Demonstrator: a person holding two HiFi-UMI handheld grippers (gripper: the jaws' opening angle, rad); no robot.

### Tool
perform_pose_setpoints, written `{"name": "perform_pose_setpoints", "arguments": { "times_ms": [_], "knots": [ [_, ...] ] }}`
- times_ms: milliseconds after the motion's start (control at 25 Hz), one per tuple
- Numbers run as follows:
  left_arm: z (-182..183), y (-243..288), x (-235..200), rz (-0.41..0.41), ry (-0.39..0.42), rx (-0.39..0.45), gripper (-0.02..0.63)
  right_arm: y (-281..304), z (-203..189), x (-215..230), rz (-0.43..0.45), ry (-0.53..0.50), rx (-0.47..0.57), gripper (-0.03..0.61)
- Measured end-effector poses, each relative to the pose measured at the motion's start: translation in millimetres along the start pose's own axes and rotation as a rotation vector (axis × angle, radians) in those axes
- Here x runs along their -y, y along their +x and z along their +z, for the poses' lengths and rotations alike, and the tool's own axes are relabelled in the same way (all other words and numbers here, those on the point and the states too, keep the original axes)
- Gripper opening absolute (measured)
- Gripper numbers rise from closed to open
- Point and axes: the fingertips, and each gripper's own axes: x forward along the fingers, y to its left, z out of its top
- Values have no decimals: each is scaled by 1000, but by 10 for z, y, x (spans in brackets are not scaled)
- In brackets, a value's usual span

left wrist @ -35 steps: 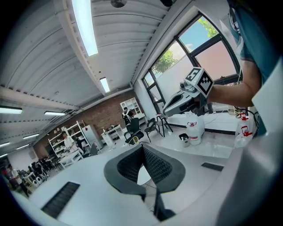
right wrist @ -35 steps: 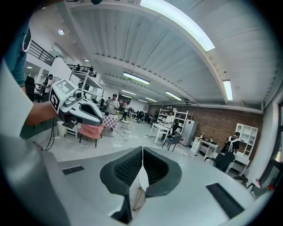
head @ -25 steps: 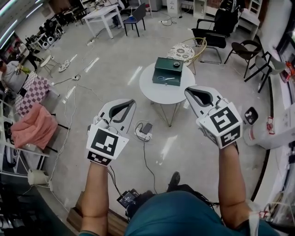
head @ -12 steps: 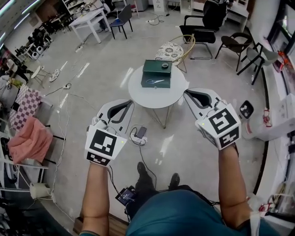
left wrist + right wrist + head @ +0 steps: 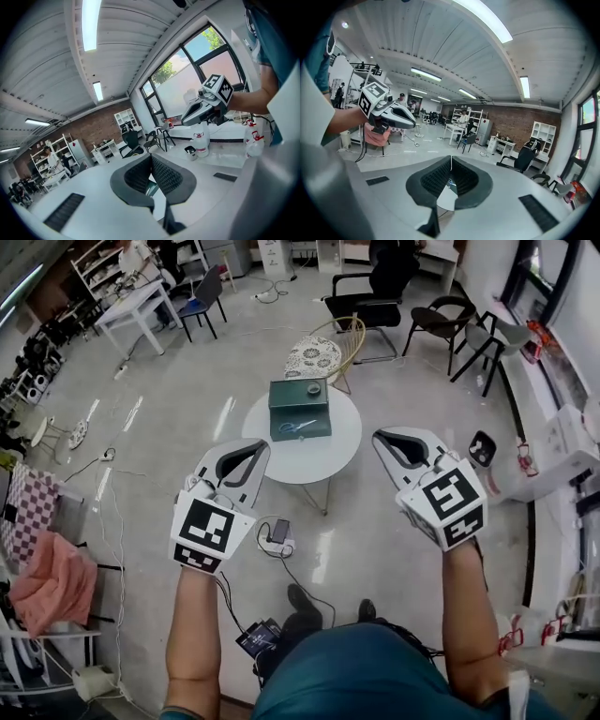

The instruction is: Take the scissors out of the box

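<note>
Far centre, on round table (image 5: pixel 314 457): green box (image 5: pixel 298 396), scissors (image 5: pixel 297 427) lying at its near side. Left gripper (image 5: pixel 251 448) and right gripper (image 5: pixel 386 439) near, well apart from box, jaws together, empty. Risk: reaching in unopened, shoving box across small table.

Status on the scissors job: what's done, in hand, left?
Done: nothing. The scissors lie in the green box on the round table.
In hand: nothing. The left gripper and right gripper are both shut and empty, held short of the table.
Left: everything. Reach the box, open a gripper, grasp the scissors and lift them out.
</note>
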Motion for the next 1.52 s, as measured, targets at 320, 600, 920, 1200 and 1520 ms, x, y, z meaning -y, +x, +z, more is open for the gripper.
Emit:
{"name": "perform_pose_setpoints", "arguments": {
  "times_ms": [320,600,920,1200,1520],
  "knots": [
    [-430,-59,-792,-61,20,30,18,715,266,-342,-56,25,-25,38],
    [-664,-172,-1291,-99,20,69,18,1088,554,-602,-101,24,-42,38],
    [-822,-240,-1609,-121,25,101,18,1436,767,-695,-122,8,-53,38],
    [-1072,-191,-1934,-96,3,64,18,1907,892,-575,-83,0,-44,38],
    [-1318,100,-2415,-21,-31,-9,18,2629,900,-212,20,-13,-28,38]
  ]
}}
